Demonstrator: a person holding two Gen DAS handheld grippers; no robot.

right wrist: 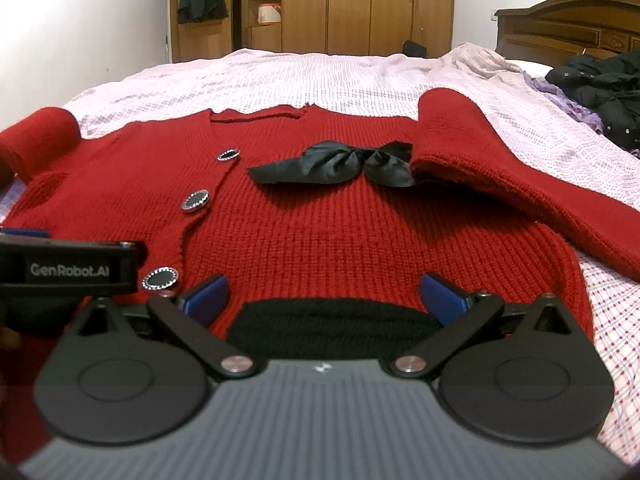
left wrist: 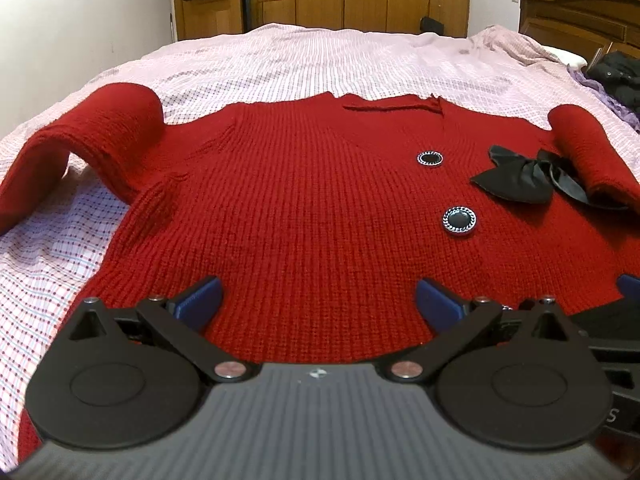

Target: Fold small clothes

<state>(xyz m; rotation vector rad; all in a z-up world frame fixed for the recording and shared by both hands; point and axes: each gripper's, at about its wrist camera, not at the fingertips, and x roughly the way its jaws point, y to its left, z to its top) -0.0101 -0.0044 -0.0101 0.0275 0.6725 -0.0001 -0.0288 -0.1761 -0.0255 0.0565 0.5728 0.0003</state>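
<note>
A red knitted cardigan is spread front-up on a checked bedspread, hem nearest the grippers, presumably so it can be folded from that edge. Its 2 sleeves are doubled inward: the left sleeve arches over the bedspread, and the right sleeve rests on a black bow by the buttons. The left gripper is held wide open over the hem, gripping nothing. The right gripper is likewise spread and empty, a black knit patch lying between its fingers.

One red cardigan, one black bow, seemingly three buttons
</note>
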